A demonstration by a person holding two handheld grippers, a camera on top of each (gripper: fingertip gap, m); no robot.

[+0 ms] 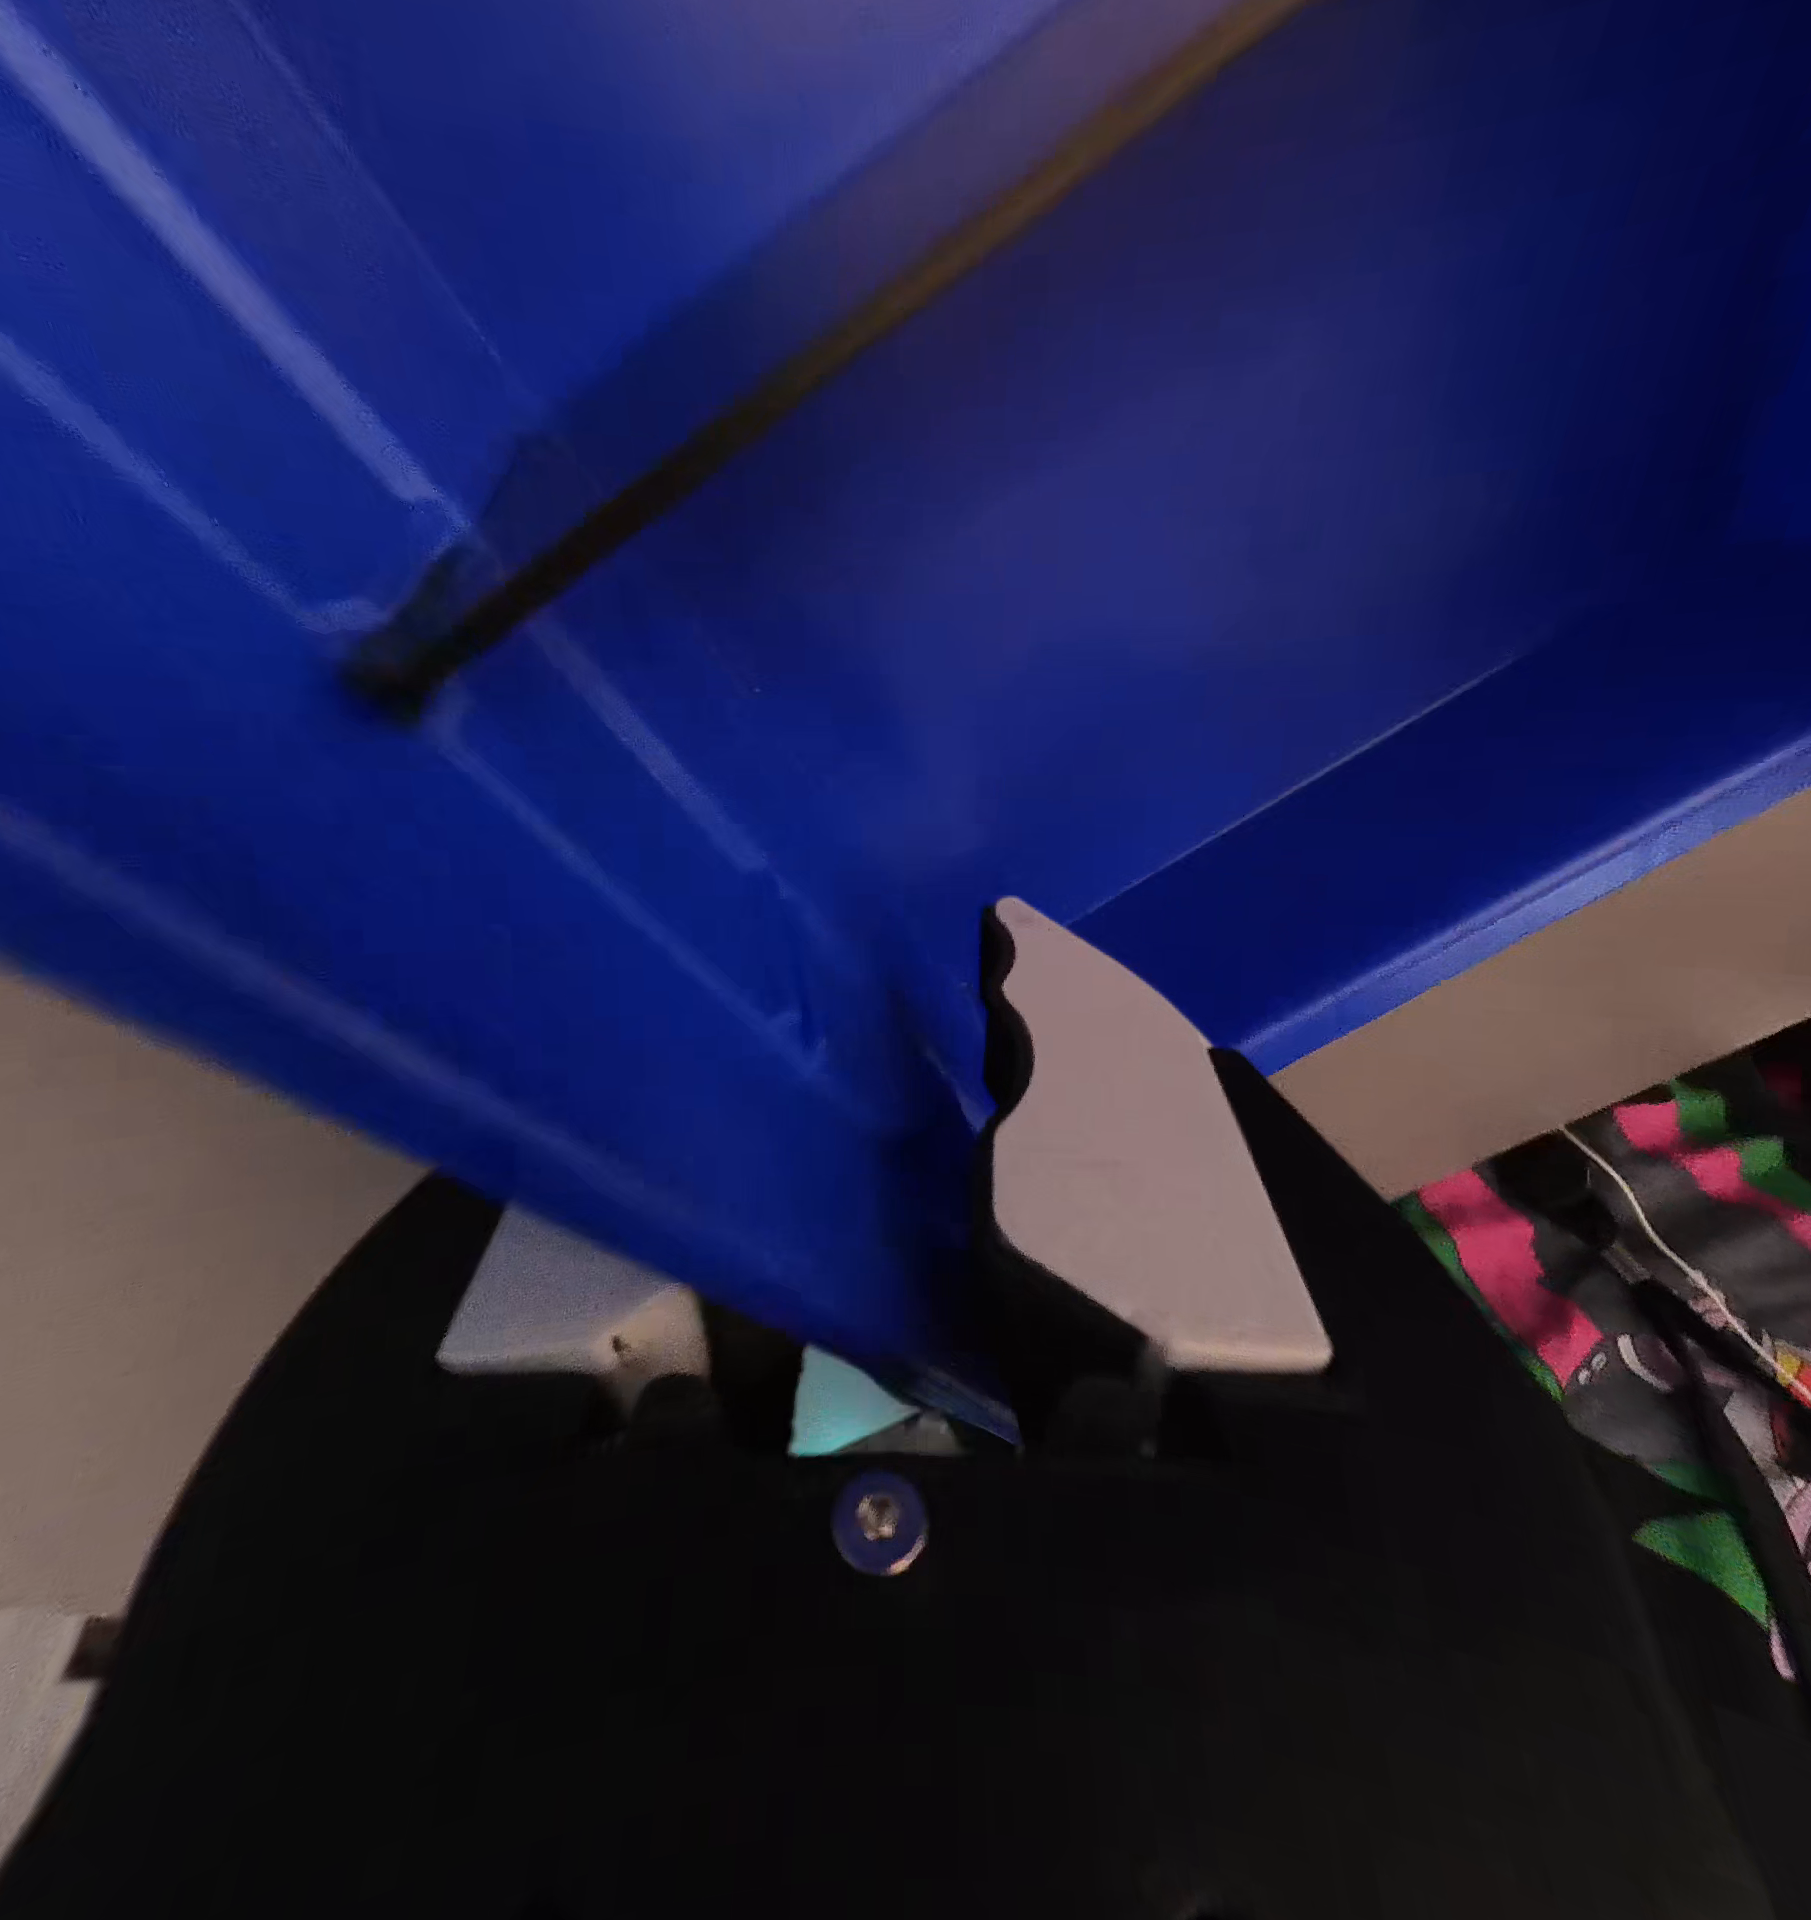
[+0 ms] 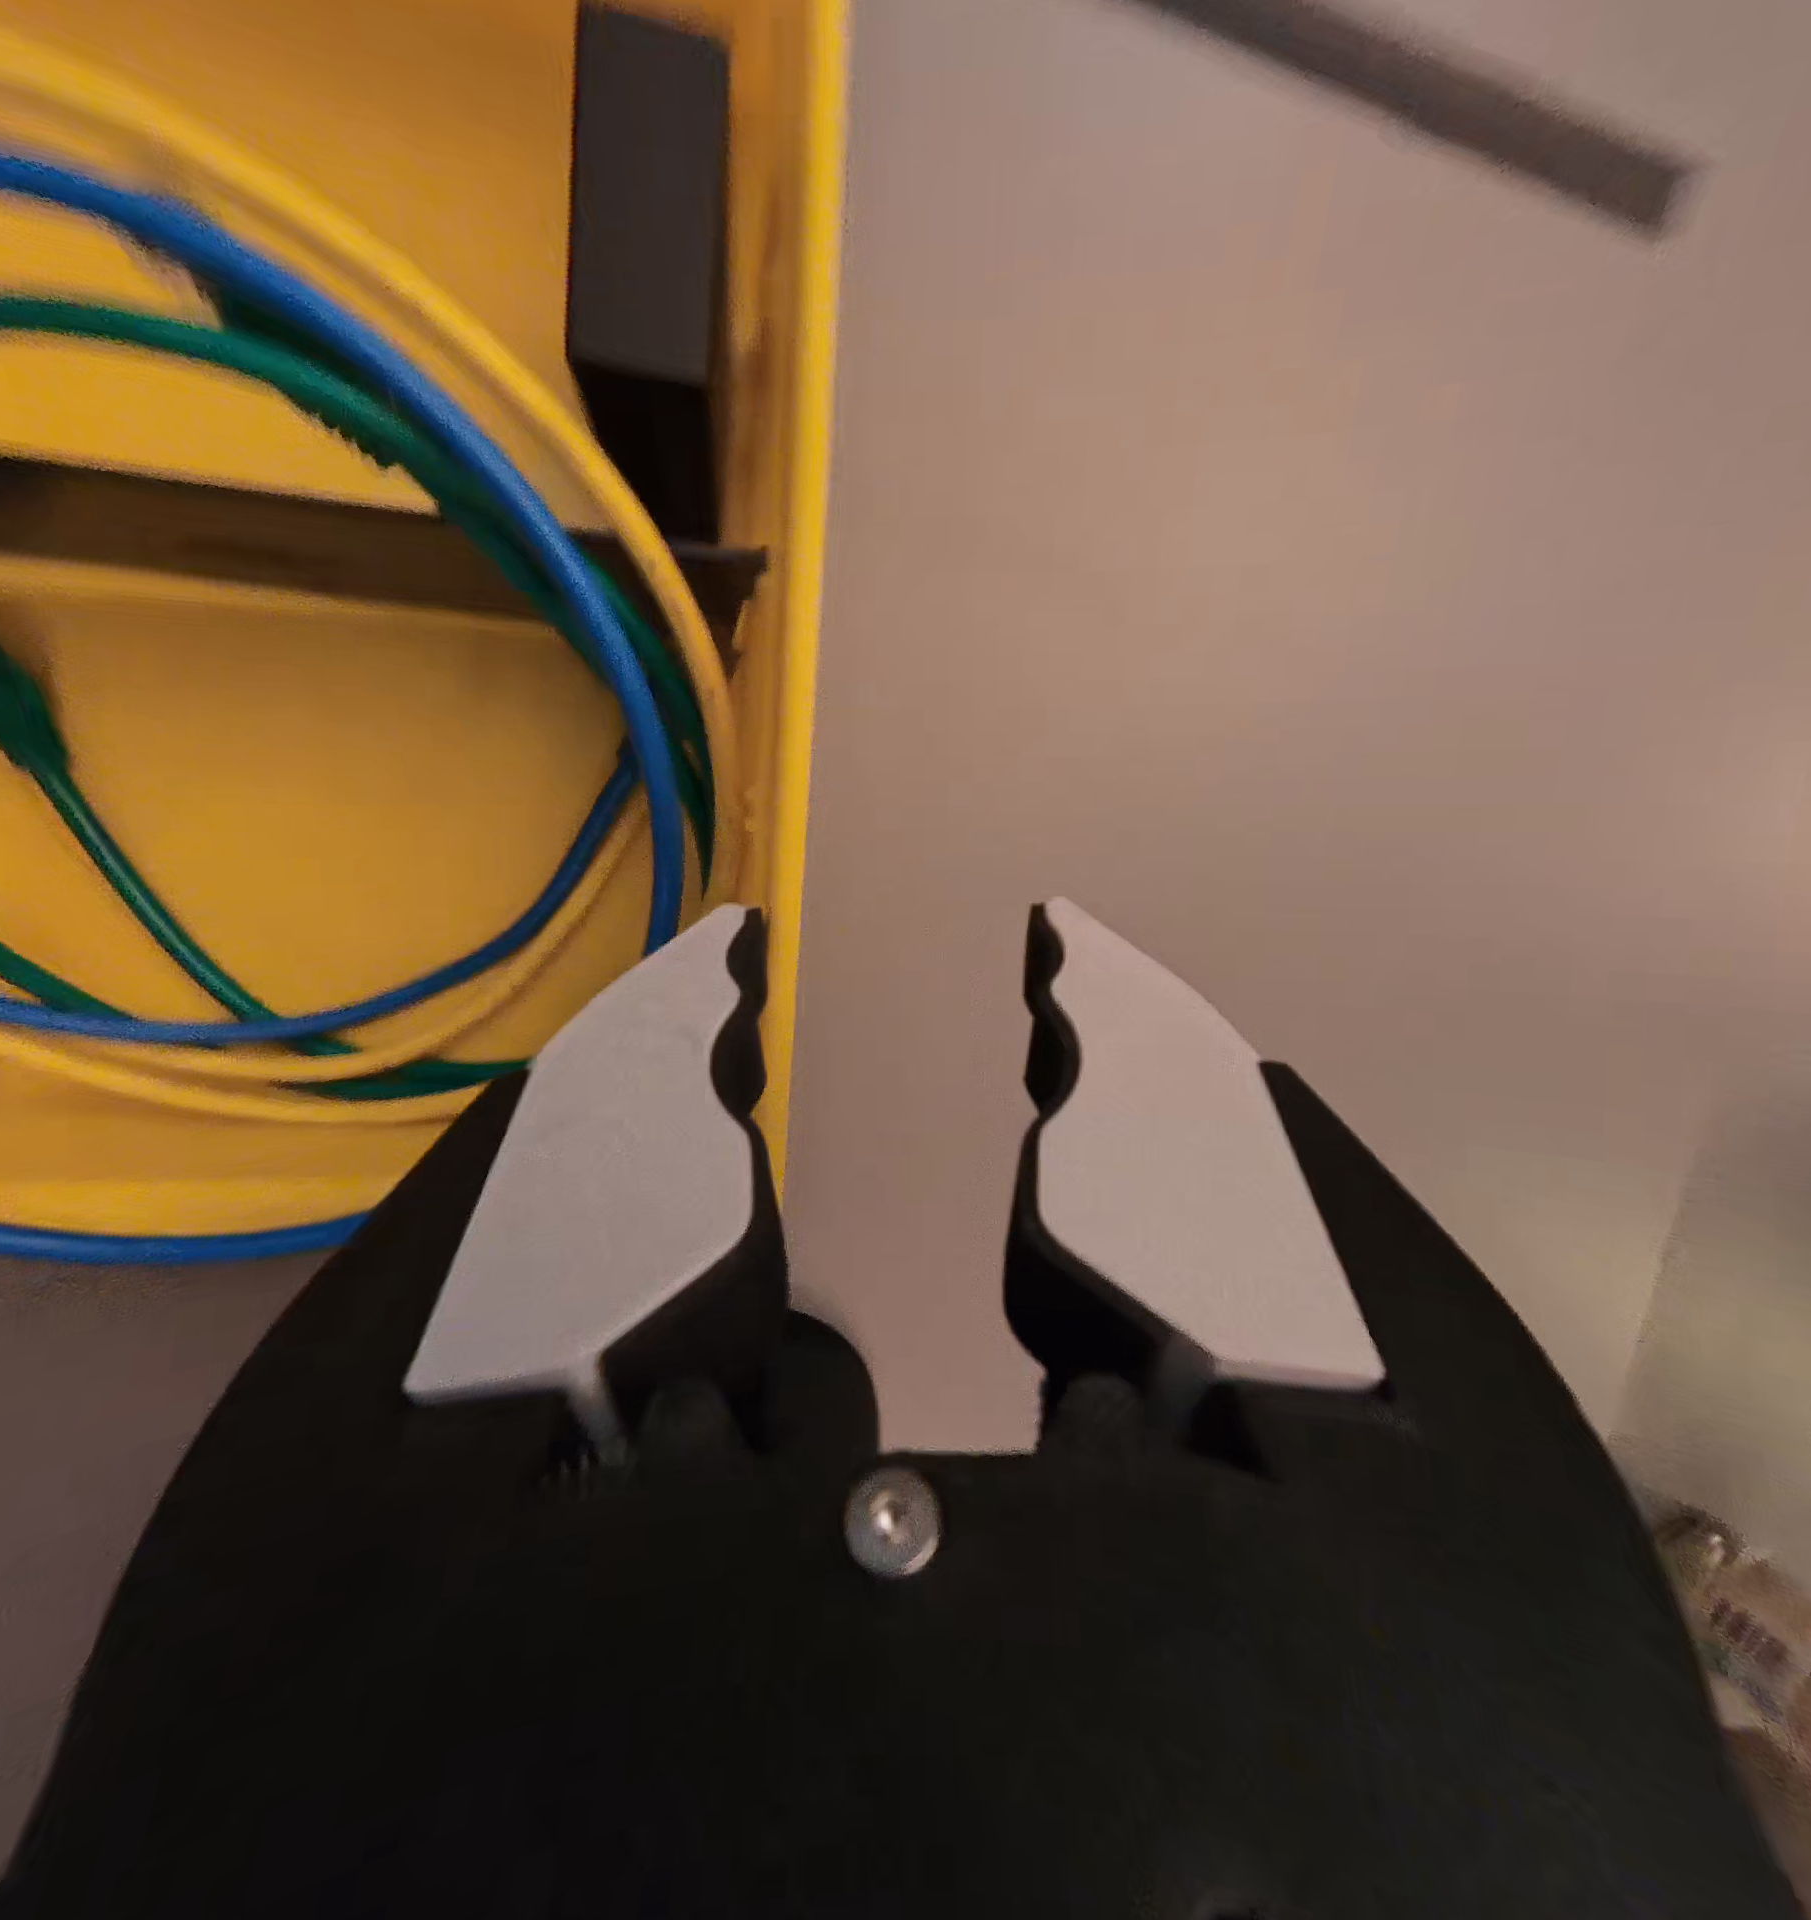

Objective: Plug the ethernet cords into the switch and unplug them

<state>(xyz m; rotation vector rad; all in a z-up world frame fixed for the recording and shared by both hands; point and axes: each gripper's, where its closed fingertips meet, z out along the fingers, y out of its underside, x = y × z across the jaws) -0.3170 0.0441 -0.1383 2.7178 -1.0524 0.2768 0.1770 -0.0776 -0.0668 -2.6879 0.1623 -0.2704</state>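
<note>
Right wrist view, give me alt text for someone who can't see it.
The open right gripper hangs empty over a pale table, its left finger overlapping the edge of a yellow bin. Inside the bin lie coiled blue, green and yellow cords, and a dark box stands in the corner.

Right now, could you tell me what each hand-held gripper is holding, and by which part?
The left hand-held gripper is shut on the blue bin, at the rim of its wall. The right hand-held gripper is open and holds nothing.
</note>
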